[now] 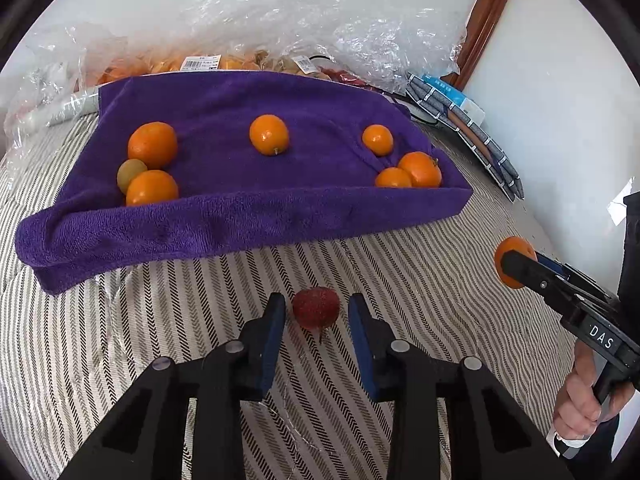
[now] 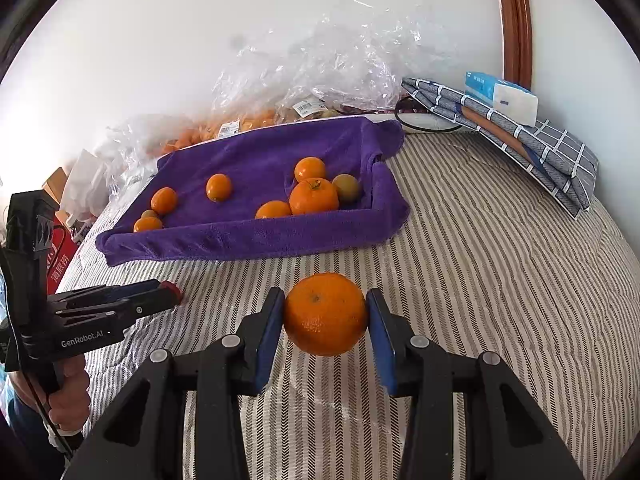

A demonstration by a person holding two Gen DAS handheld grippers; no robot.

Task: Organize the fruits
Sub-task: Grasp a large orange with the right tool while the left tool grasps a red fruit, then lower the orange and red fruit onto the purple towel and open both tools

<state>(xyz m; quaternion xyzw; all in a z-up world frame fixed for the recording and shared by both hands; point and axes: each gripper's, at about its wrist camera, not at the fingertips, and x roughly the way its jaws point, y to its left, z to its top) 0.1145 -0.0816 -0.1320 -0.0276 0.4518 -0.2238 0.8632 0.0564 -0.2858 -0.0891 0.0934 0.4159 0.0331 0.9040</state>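
Note:
A purple towel (image 1: 240,216) (image 2: 248,236) lines a shallow tray on the striped bed and holds several oranges (image 1: 269,134) (image 2: 313,196) and a small greenish fruit (image 1: 130,172) (image 2: 347,187). My left gripper (image 1: 317,312) is open, its blue pads on either side of a small red fruit (image 1: 316,307) lying on the bedcover. In the right wrist view the left gripper (image 2: 170,294) shows low at the left. My right gripper (image 2: 326,314) is shut on an orange (image 2: 326,314) and holds it above the bed; it also shows in the left wrist view (image 1: 516,262).
Crumpled clear plastic bags (image 1: 304,28) (image 2: 340,68) with more fruit lie behind the tray against the white wall. Folded checked cloth (image 1: 468,128) (image 2: 520,132) and a tissue pack (image 2: 504,96) lie at the back right. Striped bedcover (image 2: 500,280) spreads in front.

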